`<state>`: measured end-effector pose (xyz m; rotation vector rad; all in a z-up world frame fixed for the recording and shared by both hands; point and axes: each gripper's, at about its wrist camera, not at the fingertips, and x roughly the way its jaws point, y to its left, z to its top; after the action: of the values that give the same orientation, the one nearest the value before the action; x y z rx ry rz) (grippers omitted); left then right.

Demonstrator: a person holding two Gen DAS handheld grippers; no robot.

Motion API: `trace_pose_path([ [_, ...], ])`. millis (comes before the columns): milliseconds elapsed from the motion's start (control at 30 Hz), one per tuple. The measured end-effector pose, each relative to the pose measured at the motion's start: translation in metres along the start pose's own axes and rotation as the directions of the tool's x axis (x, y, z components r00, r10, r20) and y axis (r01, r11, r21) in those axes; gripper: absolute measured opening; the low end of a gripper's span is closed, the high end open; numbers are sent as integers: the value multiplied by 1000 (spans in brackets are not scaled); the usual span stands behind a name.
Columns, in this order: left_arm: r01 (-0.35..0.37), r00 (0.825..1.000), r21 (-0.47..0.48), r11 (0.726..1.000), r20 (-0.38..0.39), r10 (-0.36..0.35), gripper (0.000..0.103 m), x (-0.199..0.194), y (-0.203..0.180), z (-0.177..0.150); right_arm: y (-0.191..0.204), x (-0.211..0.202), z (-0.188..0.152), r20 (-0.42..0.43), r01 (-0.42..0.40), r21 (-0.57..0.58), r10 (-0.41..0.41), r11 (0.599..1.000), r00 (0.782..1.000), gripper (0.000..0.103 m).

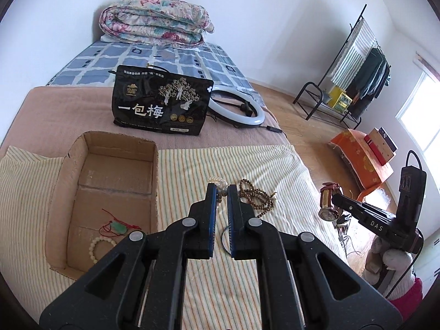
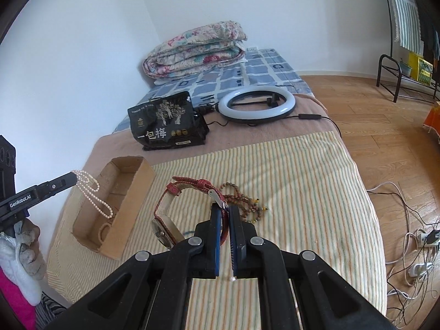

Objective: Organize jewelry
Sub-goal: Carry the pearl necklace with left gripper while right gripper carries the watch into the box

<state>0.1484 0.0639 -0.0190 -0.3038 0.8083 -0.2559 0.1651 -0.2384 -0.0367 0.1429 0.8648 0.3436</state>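
Here our left gripper [image 1: 222, 189] pinches the pearl strand [image 2: 92, 194], which only the right camera shows dangling lengthwise at nine o'clock above the cardboard box [image 2: 132, 209]; our right gripper [image 2: 225, 211] clamps the red watch [image 2: 176, 209], strap looping toward eleven

A bed [image 2: 316, 181] covered by a striped cream cloth carries an open brown cardboard box [image 2: 132, 200], brown wooden prayer beads [image 2: 244, 200], a black snack bag [image 2: 167, 123] and a white ring light [image 2: 258, 104].
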Motion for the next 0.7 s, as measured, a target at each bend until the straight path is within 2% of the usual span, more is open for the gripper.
trace_pose_path([
  [300, -54, 997, -55, 997, 47, 56, 5, -21, 44, 9, 57, 21, 9, -8, -71, -78, 71, 994, 997, 3],
  [700, -145, 988, -106, 984, 43, 150, 5, -35, 102, 3, 137, 79, 15, -63, -156, -166, 147, 974, 987, 3],
])
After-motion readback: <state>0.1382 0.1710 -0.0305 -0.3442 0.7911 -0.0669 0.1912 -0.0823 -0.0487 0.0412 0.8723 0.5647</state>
